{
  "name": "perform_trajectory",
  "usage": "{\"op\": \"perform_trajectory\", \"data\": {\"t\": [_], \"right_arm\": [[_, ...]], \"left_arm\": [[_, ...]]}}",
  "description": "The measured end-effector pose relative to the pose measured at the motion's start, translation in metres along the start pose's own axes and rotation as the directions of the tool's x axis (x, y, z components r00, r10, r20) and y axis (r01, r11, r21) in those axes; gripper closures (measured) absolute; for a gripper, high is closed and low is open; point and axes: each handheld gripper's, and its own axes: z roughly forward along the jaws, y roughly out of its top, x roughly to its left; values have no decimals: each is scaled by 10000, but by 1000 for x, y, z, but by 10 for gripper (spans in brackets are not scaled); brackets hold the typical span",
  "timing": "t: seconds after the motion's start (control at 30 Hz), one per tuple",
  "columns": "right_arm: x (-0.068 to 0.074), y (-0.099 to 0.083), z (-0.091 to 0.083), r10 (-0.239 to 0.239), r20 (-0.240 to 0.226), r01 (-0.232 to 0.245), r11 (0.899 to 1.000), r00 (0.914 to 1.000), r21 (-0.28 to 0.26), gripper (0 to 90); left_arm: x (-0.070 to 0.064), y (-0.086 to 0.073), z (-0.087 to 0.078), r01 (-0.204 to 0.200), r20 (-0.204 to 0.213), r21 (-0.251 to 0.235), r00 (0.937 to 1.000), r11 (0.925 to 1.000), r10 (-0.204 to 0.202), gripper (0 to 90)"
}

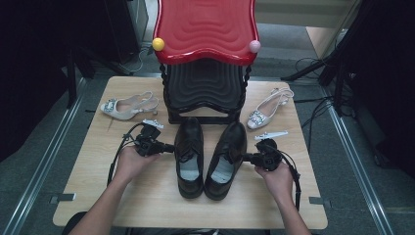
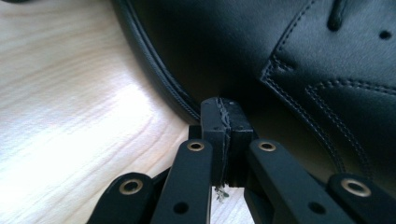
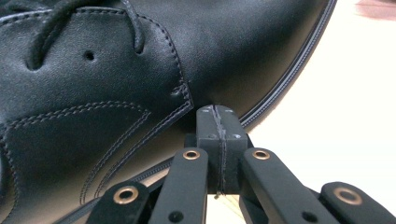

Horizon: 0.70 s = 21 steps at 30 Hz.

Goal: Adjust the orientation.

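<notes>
Shoes, black and laced, stand side by side at the middle of the bench (image 1: pixel 98 196), toes pointing away from the person toward the black-and-red stool (image 1: pixel 205 58), heels toward the near edge; their long axes run front to back, the right one canted a little so its toe leans right. Going from the left: the left claw (image 1: pixel 171 148) comes in from the outer side of the left shoe (image 1: pixel 190 156) and points straight across at its flank, roughly at right angles to the shoe's length, about level with the lacing. In the left gripper view its jaws are pressed flat together with nothing between them, and the closed tip (image 2: pixel 223 116) sits right at the shoe's welt (image 2: pixel 159 74), touching or all but touching the leather. The right shoe (image 1: pixel 226 159) stands just beside the first, nearly touching it around the middle. The right claw (image 1: pixel 245 157) mirrors the left one from the far side, also aimed across the shoe's length; in the right gripper view its jaws are likewise closed on nothing, tip (image 3: pixel 217 119) against the upper just above the sole line. Each hand is nearest its own shoe, so I judge any coming move is a sideways push inward or a nudge along the flanks, not a grasp. Two pale slingback heels (image 1: pixel 128 106) (image 1: pixel 266 110) lie well apart at the back corners.
</notes>
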Motion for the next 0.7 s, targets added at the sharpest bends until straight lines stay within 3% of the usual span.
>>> {"op": "perform_trajectory", "data": {"t": [0.13, 0.27, 0.37, 0.7], "right_arm": [[0, 0, 4, 123, -163, -124, 9999, 9998, -51, 900], [4, 3, 7, -14, -42, 14, 9999, 10000, -124, 900], [6, 5, 9, -70, 24, 70, 9999, 10000, -139, 900], [9, 10, 15, -30, 19, 31, 9998, 10000, -185, 900]], "left_arm": [[0, -1, 0, 79, 83, 9, 9999, 10000, -79, 900], [-2, -1, 1, 47, -5, -3, 10000, 10000, -47, 900], [-3, -1, 3, 61, 222, 56, 9997, 10000, -62, 900], [-17, -1, 12, -412, 510, 353, 9979, 9985, 394, 900]]}}
